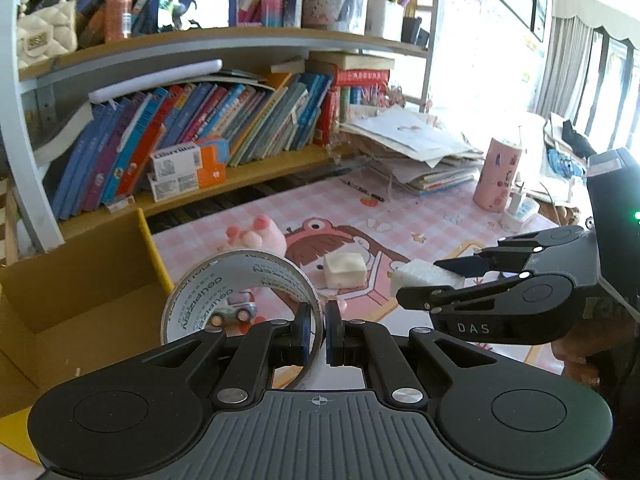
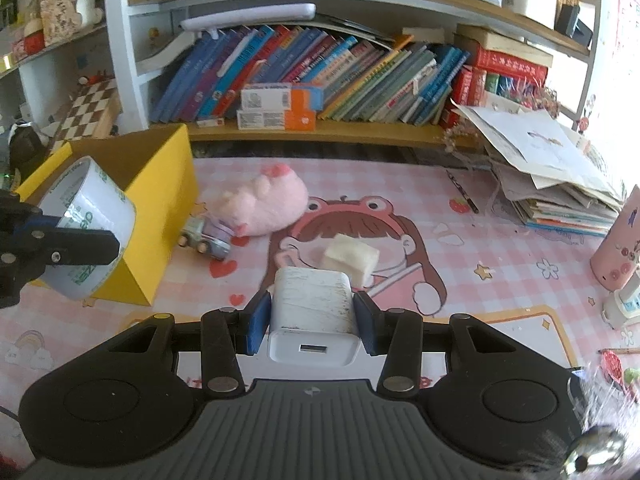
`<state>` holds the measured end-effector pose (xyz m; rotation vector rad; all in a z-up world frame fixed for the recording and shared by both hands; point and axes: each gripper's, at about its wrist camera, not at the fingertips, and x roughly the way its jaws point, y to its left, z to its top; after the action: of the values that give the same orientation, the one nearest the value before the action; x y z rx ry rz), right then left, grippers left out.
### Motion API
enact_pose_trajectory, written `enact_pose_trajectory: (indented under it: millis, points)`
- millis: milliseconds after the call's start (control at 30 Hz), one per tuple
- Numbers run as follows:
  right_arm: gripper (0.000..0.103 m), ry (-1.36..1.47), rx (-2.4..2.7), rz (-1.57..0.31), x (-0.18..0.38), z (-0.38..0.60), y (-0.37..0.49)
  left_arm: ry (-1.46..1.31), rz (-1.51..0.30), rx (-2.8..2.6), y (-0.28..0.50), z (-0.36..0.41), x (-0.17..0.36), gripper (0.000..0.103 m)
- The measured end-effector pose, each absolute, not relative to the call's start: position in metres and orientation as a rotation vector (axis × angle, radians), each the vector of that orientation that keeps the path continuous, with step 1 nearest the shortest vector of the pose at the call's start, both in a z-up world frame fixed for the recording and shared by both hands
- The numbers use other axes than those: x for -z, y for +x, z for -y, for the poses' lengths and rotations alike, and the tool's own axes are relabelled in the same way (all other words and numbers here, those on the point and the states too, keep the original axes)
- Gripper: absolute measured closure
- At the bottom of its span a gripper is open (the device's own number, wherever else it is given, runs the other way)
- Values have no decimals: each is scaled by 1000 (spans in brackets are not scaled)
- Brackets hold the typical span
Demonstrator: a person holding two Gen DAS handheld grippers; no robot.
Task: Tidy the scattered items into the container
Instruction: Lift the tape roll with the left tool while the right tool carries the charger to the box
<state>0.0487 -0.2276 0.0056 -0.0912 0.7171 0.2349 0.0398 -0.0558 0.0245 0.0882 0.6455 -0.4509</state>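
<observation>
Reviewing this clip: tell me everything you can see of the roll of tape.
The roll of tape is a wide ring of clear packing tape, looking grey-white, with green lettering printed round it. It is held off the desk, its wall pinched between the blue-padded fingers of the left gripper, one finger inside the ring and one outside. The open core faces the left wrist camera, and a toy car shows through it. In the right wrist view the roll hangs in front of the yellow cardboard box, at its near corner. Only the gripper visibly touches it.

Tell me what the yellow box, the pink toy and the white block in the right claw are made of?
Open yellow box: probably cardboard, with a plain brown inside and folded edges. Pink pig-like toy: fuzzy plush. White charger block in the right claw: hard plastic, smooth but scuffed.
</observation>
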Motion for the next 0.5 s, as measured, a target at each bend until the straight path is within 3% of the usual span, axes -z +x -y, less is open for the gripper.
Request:
enact_pose_trajectory:
  millis: [500]
  points:
    - [60,-133,-289,-669,-25,179,37,37,-597,398,28,0,-36,97]
